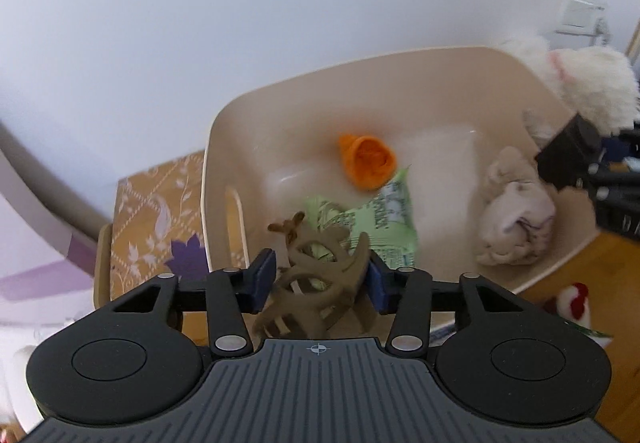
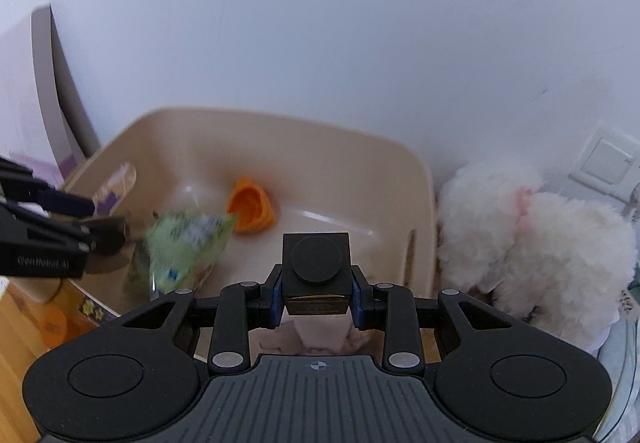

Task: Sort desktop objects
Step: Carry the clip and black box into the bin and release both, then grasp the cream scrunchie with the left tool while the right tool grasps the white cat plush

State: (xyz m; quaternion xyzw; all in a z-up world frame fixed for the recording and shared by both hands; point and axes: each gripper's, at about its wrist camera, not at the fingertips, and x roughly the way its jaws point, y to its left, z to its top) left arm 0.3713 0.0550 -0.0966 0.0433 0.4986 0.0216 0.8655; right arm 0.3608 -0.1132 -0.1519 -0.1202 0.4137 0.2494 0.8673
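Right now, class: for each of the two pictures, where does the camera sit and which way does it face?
Left wrist: sits on the left claw, looking down into the beige tub; its claw holds a brown hair clip.
Right wrist: sits on the right claw, facing the tub; it holds a black cube, and the left claw shows.
Shared: tub, orange cup, green packet.

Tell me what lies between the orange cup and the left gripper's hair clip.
The green packet lies between the orange cup and the hair clip, on the bin floor; left wrist view.
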